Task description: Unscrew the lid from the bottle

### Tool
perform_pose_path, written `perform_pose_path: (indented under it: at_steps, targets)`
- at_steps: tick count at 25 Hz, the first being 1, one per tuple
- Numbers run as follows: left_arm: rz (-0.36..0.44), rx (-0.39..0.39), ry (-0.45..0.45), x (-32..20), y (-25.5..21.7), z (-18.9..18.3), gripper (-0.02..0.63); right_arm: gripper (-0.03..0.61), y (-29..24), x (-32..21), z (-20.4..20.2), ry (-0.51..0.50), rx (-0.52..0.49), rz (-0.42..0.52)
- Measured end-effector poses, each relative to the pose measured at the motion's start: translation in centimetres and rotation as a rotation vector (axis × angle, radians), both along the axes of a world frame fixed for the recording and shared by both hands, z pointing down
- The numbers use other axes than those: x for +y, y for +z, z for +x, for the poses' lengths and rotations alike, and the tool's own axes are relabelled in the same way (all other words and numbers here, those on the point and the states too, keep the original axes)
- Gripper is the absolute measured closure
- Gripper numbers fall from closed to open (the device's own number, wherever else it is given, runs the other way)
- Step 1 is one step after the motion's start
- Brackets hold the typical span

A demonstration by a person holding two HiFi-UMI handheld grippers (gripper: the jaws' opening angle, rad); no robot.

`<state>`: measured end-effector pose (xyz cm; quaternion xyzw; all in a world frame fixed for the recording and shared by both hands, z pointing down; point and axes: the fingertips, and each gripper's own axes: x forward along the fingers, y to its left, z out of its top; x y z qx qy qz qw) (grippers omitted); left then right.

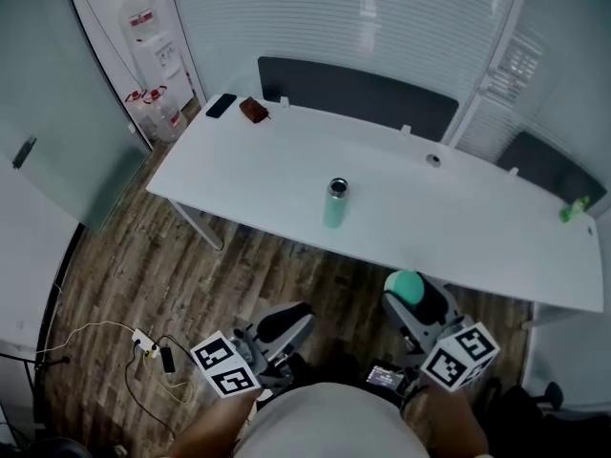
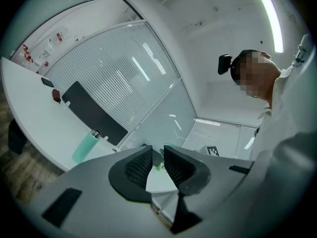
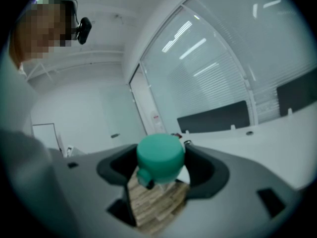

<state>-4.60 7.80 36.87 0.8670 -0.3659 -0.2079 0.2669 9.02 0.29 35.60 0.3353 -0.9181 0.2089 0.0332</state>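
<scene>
Teal lid [image 3: 160, 155] is clamped in the right tongs [image 3: 161, 168], left tongs [image 2: 158, 163] are slightly apart and empty, and the open bottle [image 1: 335, 206] stands near the table's [image 1: 477, 227] front edge.

L grey two-jaw gripper [image 1: 286, 324]: jaws a narrow gap apart, empty. R grey two-jaw gripper [image 1: 416, 303]: clamped on round teal plastic lid [image 1: 408, 285]. Both low, pointing fwd.

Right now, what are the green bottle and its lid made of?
The bottle looks like metal with a matte mint-green coat: its open rim shines silver. It could be coated plastic, though. The lid looks like smooth teal plastic, matte, with moulded rounded edges.
</scene>
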Motion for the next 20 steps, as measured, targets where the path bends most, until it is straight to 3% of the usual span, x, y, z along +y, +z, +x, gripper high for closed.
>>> perform_pose_path:
  at_steps: [20]
  targets:
    - [-0.013, -0.021, 0.007, -0.8, -0.7, 3.8, 0.532, 0.268, 0.4, -0.8, 4.0, 0.038, 0.006, -0.013]
